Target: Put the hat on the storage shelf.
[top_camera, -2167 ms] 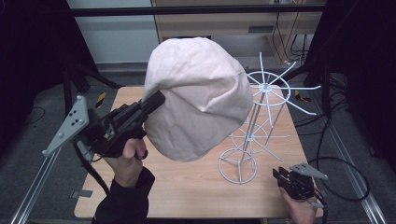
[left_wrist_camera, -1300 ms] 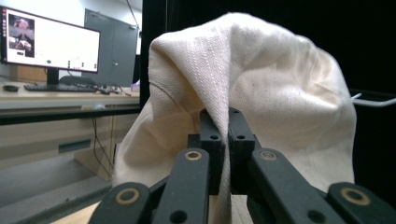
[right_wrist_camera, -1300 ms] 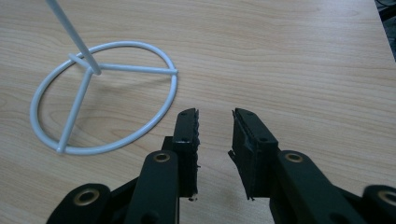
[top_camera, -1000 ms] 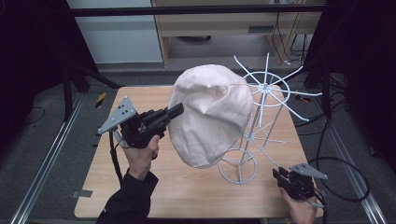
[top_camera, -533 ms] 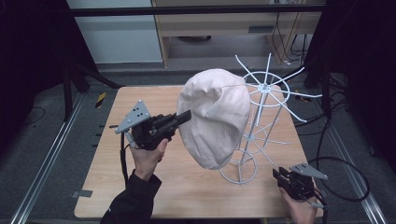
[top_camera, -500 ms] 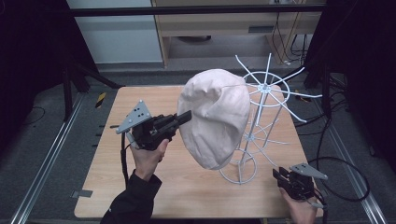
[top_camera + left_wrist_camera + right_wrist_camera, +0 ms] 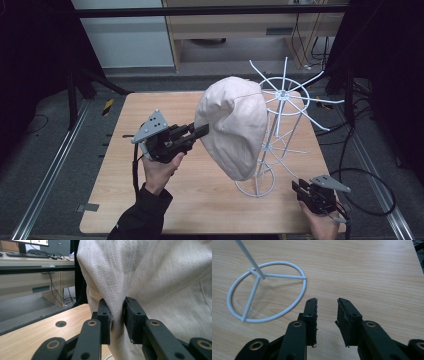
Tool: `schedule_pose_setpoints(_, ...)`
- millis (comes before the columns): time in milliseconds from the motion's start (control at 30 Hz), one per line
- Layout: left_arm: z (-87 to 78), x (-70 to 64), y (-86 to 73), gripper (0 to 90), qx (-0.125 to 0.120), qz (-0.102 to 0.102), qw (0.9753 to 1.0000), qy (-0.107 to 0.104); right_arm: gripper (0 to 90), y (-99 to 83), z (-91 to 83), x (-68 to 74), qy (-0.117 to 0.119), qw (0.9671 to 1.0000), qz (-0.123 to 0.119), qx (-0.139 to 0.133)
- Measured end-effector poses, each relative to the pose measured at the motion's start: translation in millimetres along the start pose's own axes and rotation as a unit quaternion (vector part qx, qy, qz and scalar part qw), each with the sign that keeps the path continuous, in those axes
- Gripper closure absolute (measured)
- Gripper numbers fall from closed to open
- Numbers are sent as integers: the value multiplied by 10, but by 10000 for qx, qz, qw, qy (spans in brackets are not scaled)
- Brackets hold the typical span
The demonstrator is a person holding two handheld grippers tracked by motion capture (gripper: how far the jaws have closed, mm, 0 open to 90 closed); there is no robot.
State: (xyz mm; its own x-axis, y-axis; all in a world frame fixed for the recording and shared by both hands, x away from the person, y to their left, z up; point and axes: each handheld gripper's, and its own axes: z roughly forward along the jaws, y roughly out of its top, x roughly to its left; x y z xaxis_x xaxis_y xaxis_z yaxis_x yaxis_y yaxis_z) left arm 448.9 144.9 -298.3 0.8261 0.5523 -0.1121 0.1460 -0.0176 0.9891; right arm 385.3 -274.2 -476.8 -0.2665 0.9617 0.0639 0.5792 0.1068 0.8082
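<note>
Left gripper raised above the wooden table, jaws pinched tight on a fold of the cream fabric hat; seen close in the left gripper view, with the woven cloth squeezed between the two black pads and bulging above them. Hat held in the air over the middle of the table, its far side touching or just beside the white wire stand, partly hiding the spoked top; whether any part already rests on the spokes cannot be told. Stand upright on its ring base, right of centre on the table. Right gripper low at the near right corner of the table, apart from the stand base, jaws parted by a modest gap and holding nothing, bare wood between them in the right gripper view. No brand, label or legible writing on hat, stand or grippers; monitor at the top edge of the left gripper view too small to read.
</note>
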Motion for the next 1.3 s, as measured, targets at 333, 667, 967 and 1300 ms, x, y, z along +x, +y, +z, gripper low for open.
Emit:
schedule_pose_setpoints(333,-186,14,-33,628,26,-54,9999,125,683,0,-1,0,5,10000,41,9)
schedule_pose_setpoints(667,-551,67,-148,503,158,53,9979,628,672,-3,-1,-2,6,10000,46,-16)
schedule_pose_setpoints(967,-849,248,-484,440,538,-14,9917,1170,647,-9,4,-13,-10,10000,41,-31)
schedule_pose_setpoints(1300,-1049,530,-988,377,1065,-108,9773,1830,589,-9,6,-7,20,9999,99,-64)
